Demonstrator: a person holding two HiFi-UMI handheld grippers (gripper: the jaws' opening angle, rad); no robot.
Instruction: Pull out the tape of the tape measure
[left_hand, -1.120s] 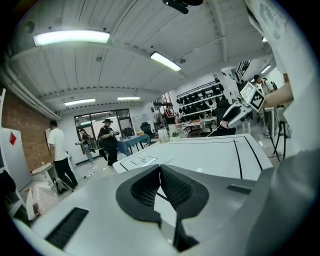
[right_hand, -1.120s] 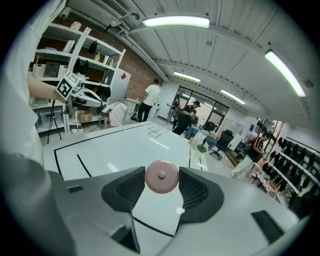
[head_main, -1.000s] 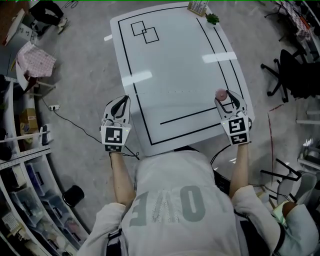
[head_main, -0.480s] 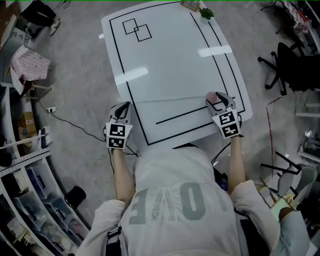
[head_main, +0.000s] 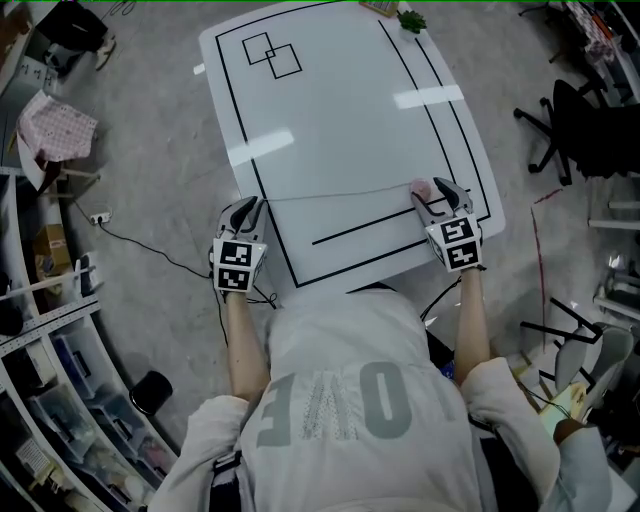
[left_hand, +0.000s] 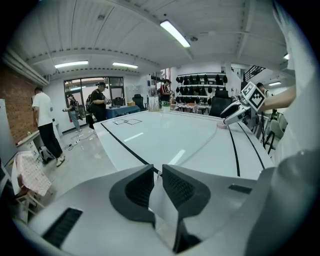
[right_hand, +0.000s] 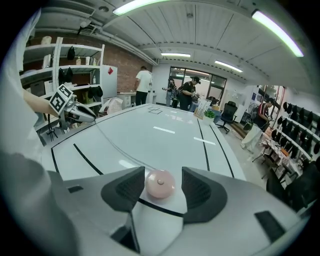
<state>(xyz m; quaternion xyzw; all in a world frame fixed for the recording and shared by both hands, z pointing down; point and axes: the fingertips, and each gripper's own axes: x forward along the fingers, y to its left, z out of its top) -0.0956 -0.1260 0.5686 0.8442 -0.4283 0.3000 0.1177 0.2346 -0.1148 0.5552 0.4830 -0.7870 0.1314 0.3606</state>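
Observation:
A small round pink tape measure (head_main: 420, 187) (right_hand: 160, 183) sits between the jaws of my right gripper (head_main: 432, 192) (right_hand: 161, 187) at the right side of the white table (head_main: 340, 110); the jaws are shut on it. A thin tape (head_main: 340, 196) (left_hand: 200, 147) (right_hand: 115, 145) runs from it leftward across the table to my left gripper (head_main: 245, 208) (left_hand: 157, 175). That gripper is just off the table's left edge and shut on the tape's end. Each gripper view shows the other gripper across the table: the right gripper (left_hand: 235, 111) and the left gripper (right_hand: 75, 112).
Black lines and two overlapping squares (head_main: 272, 55) are drawn on the table. A small plant (head_main: 410, 20) stands at its far corner. An office chair (head_main: 585, 130) is to the right, shelves (head_main: 50, 400) and a floor cable (head_main: 150, 245) to the left. People (left_hand: 45, 125) stand beyond.
The head view has shifted a little. Both grippers keep their grips at the table's two sides, and the tape between them shows more plainly now.

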